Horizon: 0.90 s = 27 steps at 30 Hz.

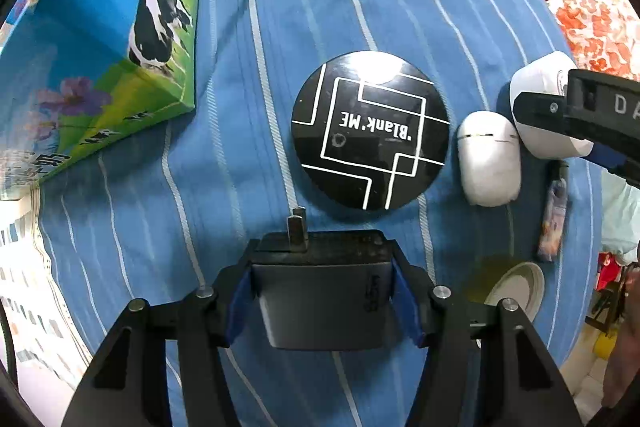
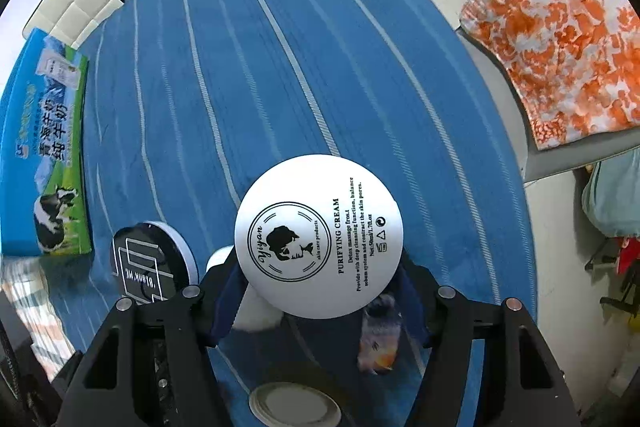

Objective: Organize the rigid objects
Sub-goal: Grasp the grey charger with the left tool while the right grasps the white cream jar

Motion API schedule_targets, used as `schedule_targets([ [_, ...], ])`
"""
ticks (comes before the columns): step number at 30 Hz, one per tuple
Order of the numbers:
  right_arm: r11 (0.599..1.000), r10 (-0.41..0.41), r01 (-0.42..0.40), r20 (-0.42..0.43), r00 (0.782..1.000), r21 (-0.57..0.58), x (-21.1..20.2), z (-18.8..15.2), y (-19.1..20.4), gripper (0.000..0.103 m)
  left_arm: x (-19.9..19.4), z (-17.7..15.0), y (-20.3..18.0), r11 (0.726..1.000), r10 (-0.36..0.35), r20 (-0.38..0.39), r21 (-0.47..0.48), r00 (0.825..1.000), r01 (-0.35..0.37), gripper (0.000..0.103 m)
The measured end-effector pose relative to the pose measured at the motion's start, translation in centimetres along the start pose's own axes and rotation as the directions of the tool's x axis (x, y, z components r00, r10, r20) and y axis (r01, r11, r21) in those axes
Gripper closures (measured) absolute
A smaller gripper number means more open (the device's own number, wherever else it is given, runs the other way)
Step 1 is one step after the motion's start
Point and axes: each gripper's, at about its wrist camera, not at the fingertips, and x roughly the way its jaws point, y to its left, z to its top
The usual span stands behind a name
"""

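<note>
L fingers (image 1: 322, 291) clamp charger (image 1: 320, 291), R fingers (image 2: 320, 287) grip cream jar (image 2: 319, 237), compact (image 1: 370, 129) ahead

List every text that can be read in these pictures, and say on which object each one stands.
"Blank ME": black round compact, upside down.
"PURIFYING CREAM", "Yiyan", "skin care products": white cream jar between the right gripper fingers.
"D": black gripper part, cut off.
Chinese characters: milk carton.
Marking on the black charger: too blurred.
</note>
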Motion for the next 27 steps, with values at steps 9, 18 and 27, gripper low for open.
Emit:
schedule_targets([
  [9,1.0,0.004,-0.004,-0.008,1.0,0.022,-0.1,-0.6,0.2,0.036,-0.3,-1.5,1.6,0.995,-0.068,-0.06,-0.079,0.996,0.063,0.026],
  [18,0.999,-0.029,0.029,-0.017,0.999,-0.019,-0.3,-1.2,1.4,0.088,0.8,-2.7,1.1,0.998,-0.043,-0.03,-0.037,0.999,0.042,0.046],
  [27,0.998,0.057,-0.059,-0.115,0.992,-0.018,0.6,-3.0,-0.4,0.067,-0.2,-2.4,1.4,0.998,-0.064,-0.015,0.007,0.998,0.064,0.047],
])
